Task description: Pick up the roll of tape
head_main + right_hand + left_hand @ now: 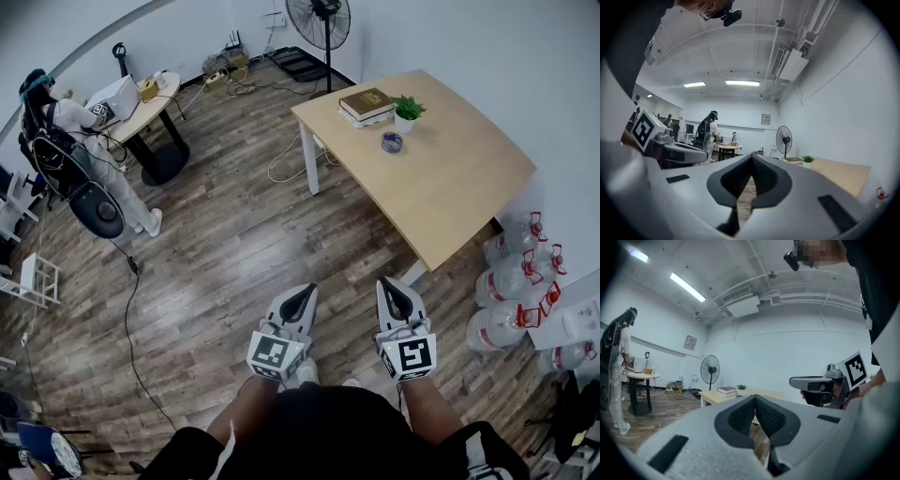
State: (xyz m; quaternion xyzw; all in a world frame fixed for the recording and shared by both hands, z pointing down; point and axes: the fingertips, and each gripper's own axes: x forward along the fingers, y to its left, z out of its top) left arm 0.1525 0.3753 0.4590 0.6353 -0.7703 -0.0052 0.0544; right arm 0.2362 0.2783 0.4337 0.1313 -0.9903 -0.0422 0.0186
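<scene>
Tape roll (392,142), apparently the ring just beside the plant pot (406,122) on the table (450,187), sat far from left tool (302,292) and right tool (392,285), both pressed together empty, so reaching unopened could knock it away.

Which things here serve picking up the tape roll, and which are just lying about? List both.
For the job: roll of tape on the wooden table; left gripper and right gripper, both shut and empty.
Lying about: books, potted plant, standing fan, water bottles.
</scene>
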